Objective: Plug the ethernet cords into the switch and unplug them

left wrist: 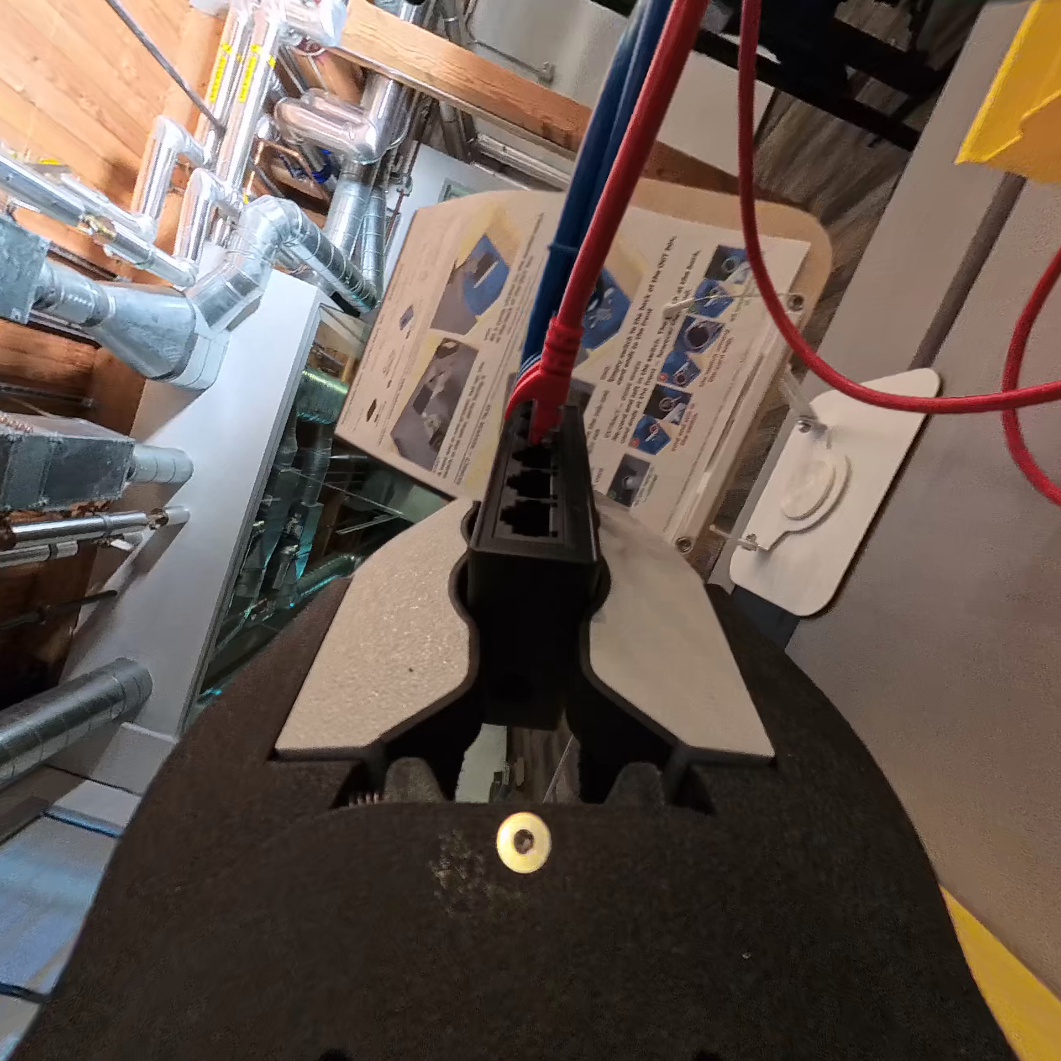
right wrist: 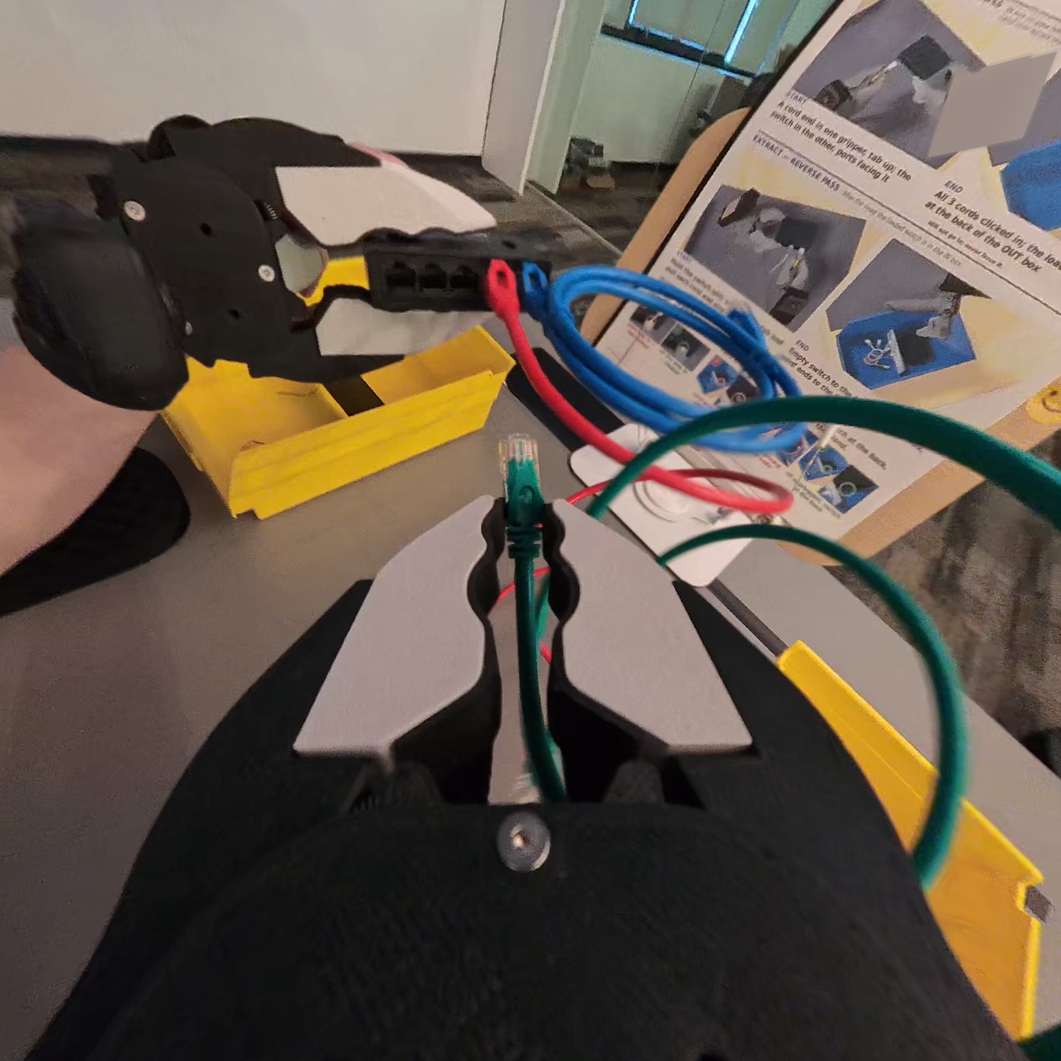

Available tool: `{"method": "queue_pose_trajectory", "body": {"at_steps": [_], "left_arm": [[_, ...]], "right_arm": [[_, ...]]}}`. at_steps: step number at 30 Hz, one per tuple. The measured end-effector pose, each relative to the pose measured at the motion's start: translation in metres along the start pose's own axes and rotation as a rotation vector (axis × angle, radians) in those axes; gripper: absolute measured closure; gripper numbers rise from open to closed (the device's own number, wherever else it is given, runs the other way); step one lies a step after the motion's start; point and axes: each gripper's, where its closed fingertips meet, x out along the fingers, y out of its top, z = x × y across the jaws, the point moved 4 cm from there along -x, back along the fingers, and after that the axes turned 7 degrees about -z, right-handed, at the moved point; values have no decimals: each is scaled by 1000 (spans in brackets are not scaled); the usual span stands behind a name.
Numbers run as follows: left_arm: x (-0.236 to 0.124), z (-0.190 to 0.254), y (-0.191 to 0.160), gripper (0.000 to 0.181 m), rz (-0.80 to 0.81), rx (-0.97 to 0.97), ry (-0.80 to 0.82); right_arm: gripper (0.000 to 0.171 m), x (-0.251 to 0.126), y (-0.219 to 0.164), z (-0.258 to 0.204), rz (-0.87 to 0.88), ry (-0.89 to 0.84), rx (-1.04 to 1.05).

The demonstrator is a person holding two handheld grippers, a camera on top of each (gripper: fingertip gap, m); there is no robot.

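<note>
My left gripper (left wrist: 531, 565) is shut on a black ethernet switch (left wrist: 531, 574) and holds it up in the air, ports facing the camera. A red cord (left wrist: 560, 350) and a blue cord (left wrist: 568, 189) are plugged into its far ports; three nearer ports are empty. In the right wrist view the switch (right wrist: 436, 278) shows at upper left, with the red cord (right wrist: 551, 396) and blue cord (right wrist: 660, 344) hanging from it. My right gripper (right wrist: 521, 511) is shut on a green cord (right wrist: 523, 505) just behind its clear plug, which points at the switch from some distance.
A yellow bin (right wrist: 356, 419) stands on the grey table (right wrist: 143, 660) under the switch. A second yellow bin (right wrist: 947, 861) is at the right. An instruction board (right wrist: 832, 258) leans at the back right on a white base plate (right wrist: 620, 465). A person's arm (right wrist: 51, 436) is at left. Spacing between my two grippers at the tips: around 15 cm.
</note>
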Motion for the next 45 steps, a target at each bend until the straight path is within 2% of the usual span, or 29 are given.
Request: {"method": "queue_pose_trajectory", "body": {"at_steps": [4, 11, 22, 26, 30, 39, 45], "left_arm": [[6, 25, 19, 150, 17, 50, -40], [9, 59, 41, 150, 56, 124, -80], [6, 64, 49, 151, 75, 151, -67], [7, 62, 47, 150, 51, 167, -59], [9, 61, 42, 150, 23, 170, -66], [11, 60, 38, 151, -1, 155, -81], [11, 62, 38, 151, 0, 160, -86]], "right_arm": [[157, 19, -4, -11, -61, 44, -8], [157, 38, -15, -11, -164, 18, 15], [157, 33, -20, -5, -197, -28, 29], [157, 9, -21, 12, -230, -227, 20], [158, -28, -21, 40, -162, -409, 114], [158, -3, -30, 43, -99, -108, 301], [158, 28, -22, 14, -113, 5, 209]]}}
